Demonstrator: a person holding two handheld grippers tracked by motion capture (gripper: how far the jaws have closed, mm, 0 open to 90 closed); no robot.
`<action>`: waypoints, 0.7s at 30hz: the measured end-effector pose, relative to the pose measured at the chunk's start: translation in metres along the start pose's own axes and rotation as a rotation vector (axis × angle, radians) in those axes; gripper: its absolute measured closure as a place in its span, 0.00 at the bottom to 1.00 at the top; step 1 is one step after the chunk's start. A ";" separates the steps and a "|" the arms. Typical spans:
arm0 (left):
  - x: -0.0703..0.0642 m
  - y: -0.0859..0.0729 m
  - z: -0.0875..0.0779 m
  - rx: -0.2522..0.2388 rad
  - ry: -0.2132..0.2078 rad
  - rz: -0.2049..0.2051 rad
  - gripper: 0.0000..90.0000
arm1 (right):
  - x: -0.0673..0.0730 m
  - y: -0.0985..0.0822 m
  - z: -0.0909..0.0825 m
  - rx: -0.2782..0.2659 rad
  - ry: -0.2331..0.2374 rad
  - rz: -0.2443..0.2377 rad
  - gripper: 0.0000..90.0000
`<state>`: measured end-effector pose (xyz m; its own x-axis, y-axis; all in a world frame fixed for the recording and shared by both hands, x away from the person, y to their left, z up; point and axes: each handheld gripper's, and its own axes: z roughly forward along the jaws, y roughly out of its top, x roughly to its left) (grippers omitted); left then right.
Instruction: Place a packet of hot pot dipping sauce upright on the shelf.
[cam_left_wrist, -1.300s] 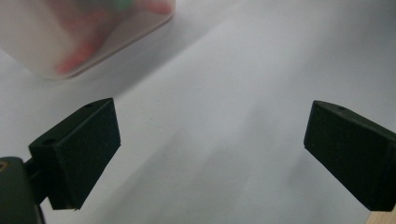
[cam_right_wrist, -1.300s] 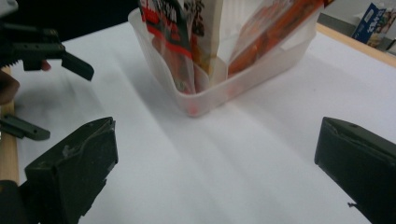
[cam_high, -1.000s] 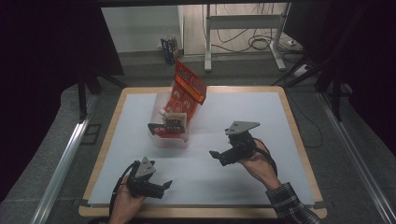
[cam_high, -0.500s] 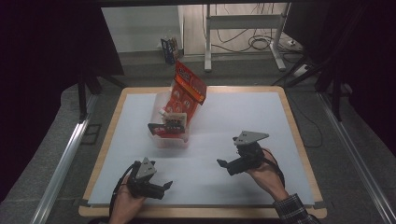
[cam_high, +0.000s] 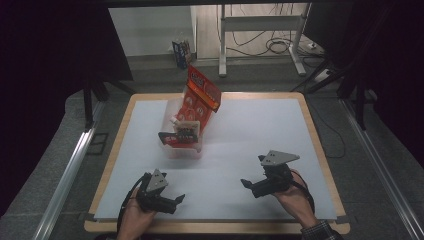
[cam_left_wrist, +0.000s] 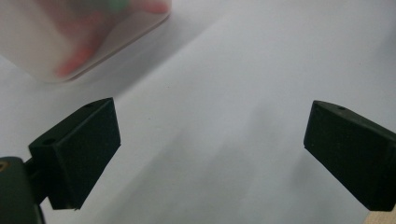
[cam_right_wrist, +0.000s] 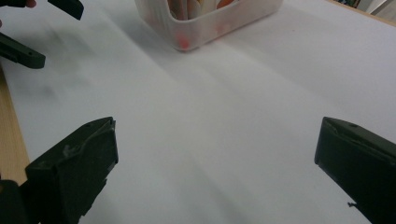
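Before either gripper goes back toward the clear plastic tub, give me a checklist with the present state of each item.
1. Left gripper jaws apart, nothing held: ok.
2. Right gripper jaws apart, nothing held: ok.
3. Clear plastic tub flat on the white table sheet: ok.
4. Red snack packets inside the tub, tallest one leaning out over the far rim: not ok, it may tip.
5. Bare sheet between both grippers and the tub: ok.
6. How many packets lie low in the tub: cannot tell.
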<state>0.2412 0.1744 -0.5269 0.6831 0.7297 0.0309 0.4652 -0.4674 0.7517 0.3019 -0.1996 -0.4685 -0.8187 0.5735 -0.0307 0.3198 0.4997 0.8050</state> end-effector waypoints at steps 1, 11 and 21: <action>0.000 0.000 0.000 0.000 0.000 0.000 0.04 | 0.000 -0.002 -0.002 -0.002 -0.003 0.002 0.00; -0.001 0.000 0.001 0.000 0.000 -0.003 0.04 | -0.003 -0.019 -0.017 -0.007 -0.039 0.027 0.00; -0.003 0.000 0.003 0.018 0.010 0.019 0.04 | -0.009 -0.037 -0.028 -0.001 -0.075 0.057 0.00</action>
<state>0.2408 0.1713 -0.5286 0.6862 0.7256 0.0516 0.4626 -0.4900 0.7388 0.2840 -0.2415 -0.4819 -0.7610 0.6481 -0.0289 0.3645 0.4641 0.8073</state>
